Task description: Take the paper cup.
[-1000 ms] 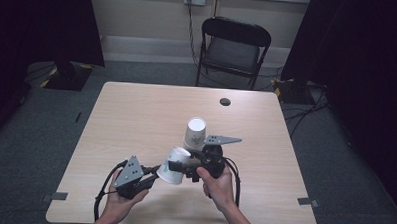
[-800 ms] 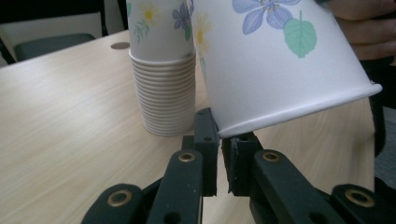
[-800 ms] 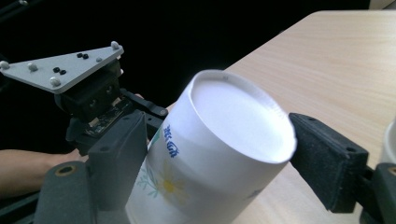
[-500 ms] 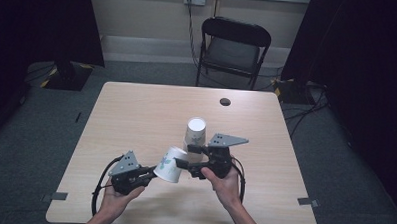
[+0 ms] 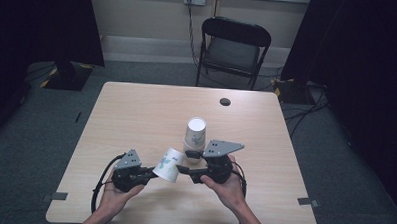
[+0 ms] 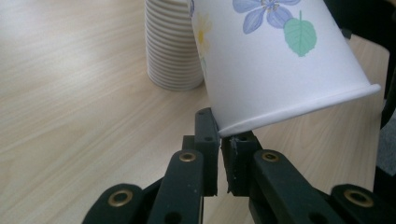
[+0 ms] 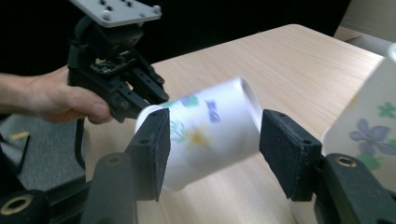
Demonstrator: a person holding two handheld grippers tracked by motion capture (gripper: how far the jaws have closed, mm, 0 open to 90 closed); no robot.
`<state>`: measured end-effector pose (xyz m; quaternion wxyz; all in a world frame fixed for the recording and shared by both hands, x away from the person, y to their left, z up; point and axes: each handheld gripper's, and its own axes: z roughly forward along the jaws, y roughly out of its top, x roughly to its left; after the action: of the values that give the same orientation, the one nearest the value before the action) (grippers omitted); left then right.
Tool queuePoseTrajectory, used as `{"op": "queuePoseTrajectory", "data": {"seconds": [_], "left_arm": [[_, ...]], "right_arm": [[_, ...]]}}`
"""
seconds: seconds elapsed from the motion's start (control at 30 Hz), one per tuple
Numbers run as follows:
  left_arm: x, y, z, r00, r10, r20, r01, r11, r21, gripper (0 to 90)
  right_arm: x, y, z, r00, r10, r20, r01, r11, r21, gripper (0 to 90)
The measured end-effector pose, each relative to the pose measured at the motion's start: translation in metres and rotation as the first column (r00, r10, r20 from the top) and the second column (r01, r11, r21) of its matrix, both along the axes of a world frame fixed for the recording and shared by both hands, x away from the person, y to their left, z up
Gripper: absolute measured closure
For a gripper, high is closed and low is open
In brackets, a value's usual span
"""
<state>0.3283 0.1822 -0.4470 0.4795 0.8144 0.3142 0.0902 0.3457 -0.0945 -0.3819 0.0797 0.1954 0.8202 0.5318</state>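
- The left gripper (image 5: 147, 174) pinches the rolled rim of a flowered paper cup (image 5: 168, 165) between closed jaws, as the left gripper view shows; the cup (image 6: 275, 60) hangs tilted off the tabletop, mouth toward that hand.
- The cup sits near the table's (image 5: 136, 115) front edge, about midway along it, just in front of a stack of paper cups (image 5: 195, 134) standing upside down.
- The right gripper (image 5: 182, 168) reaches for the cup's (image 7: 201, 135) closed end, and its jaws have just been closing around it. The right gripper view is blurred there: the left pad looks to be against the wall, the right pad seems still apart, so I judge no firm grip yet.
- Risk: a rim pinch is a thin hold; a sideways push from the right jaws could twist the cup free.
- Risk: closing hard would dent the thin wall.
- Risk: the stack stands just beside the right gripper, and a swing of the hand could topple it.
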Motion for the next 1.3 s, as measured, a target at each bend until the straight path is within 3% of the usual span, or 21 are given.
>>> {"op": "queuePoseTrajectory", "data": {"seconds": [0.1, 0.2, 0.4, 0.63, 0.8, 0.97, 1.07, 1.13, 1.3], "left_arm": [[0.000, -0.004, -0.002, 0.9997, -0.016, -0.018, 0.017, 0.9994, 0.031, 85.5], [0.001, -0.008, -0.004, 0.9979, -0.037, -0.053, 0.041, 0.9965, 0.073, 85.5], [-0.001, -0.015, -0.005, 0.9941, -0.073, -0.081, 0.081, 0.9911, 0.106, 85.5], [0.000, -0.011, -0.003, 0.9928, -0.089, -0.080, 0.095, 0.9933, 0.066, 86.0], [0.000, -0.010, -0.001, 0.9930, -0.095, -0.070, 0.099, 0.9937, 0.053, 86.6], [0.001, -0.010, 0.002, 0.9927, -0.103, -0.063, 0.105, 0.9938, 0.036, 87.1], [0.001, -0.009, 0.002, 0.9930, -0.105, -0.055, 0.106, 0.9940, 0.027, 87.7], [0.001, -0.008, 0.003, 0.9928, -0.105, -0.057, 0.106, 0.9943, 0.014, 88.0], [0.002, -0.006, 0.001, 0.9929, -0.096, -0.069, 0.096, 0.9953, -0.011, 88.2]], "right_arm": [[0.000, 0.004, -0.001, 0.9993, 0.037, 0.002, -0.037, 0.9993, -0.009, 44.1], [0.002, 0.011, -0.003, 0.9968, 0.079, 0.013, -0.078, 0.9954, -0.055, 47.1], [0.005, 0.018, -0.008, 0.9914, 0.130, 0.019, -0.127, 0.9866, -0.103, 49.6], [0.006, 0.019, -0.011, 0.9857, 0.164, 0.039, -0.157, 0.9760, -0.151, 46.5], [0.005, 0.016, -0.012, 0.9754, 0.213, 0.056, -0.197, 0.9585, -0.206, 45.3], [0.002, 0.014, -0.015, 0.9682, 0.237, 0.079, -0.211, 0.9447, -0.251, 33.6], [0.002, 0.016, -0.017, 0.9686, 0.238, 0.072, -0.212, 0.9401, -0.267, 23.7], [0.002, 0.018, -0.019, 0.9677, 0.244, 0.062, -0.218, 0.9346, -0.281, 22.5], [-0.003, 0.021, -0.025, 0.9625, 0.256, 0.089, -0.216, 0.9222, -0.321, 20.4]]}}
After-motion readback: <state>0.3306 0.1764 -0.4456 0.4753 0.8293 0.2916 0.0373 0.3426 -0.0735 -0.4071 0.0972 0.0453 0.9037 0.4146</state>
